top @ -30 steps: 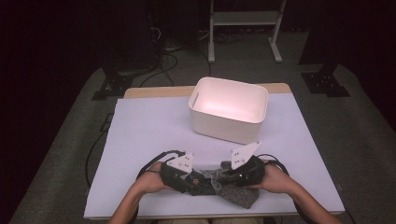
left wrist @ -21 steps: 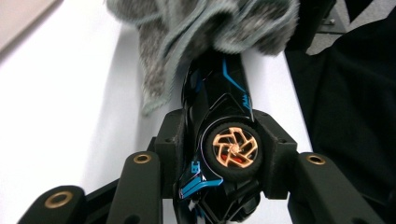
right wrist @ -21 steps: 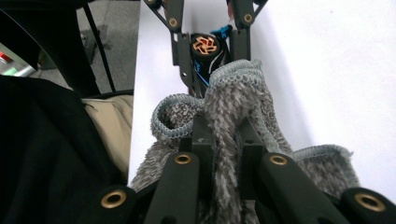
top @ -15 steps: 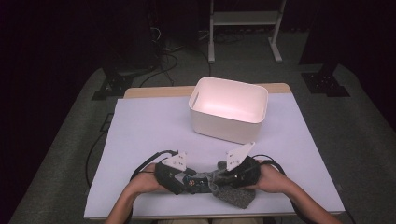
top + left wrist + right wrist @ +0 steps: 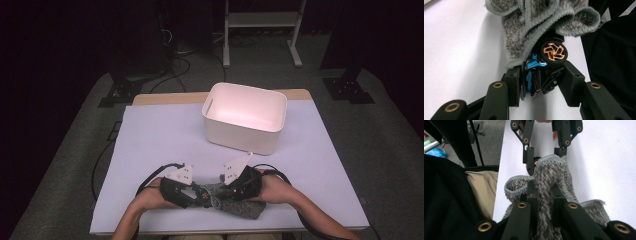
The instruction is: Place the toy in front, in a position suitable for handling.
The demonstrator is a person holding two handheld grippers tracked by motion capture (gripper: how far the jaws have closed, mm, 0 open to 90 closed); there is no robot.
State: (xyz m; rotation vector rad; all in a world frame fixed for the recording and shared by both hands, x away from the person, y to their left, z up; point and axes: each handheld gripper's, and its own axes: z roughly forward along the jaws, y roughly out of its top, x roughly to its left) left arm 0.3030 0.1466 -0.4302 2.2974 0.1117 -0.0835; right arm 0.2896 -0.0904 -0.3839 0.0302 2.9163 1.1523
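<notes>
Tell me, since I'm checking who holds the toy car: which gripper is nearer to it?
Left. The left gripper has the toy car between its fingers; the right gripper grips the grey cloth draped over the car.

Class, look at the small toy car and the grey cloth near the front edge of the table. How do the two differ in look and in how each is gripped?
The toy car is hard and glossy, black and blue with a copper-spoked wheel; the grey cloth is soft, fuzzy and bunched.
The left claw clamps the toy car by its sides; the right claw pinches a fold of the grey cloth.
Both sit together, the cloth draped over the car.
</notes>
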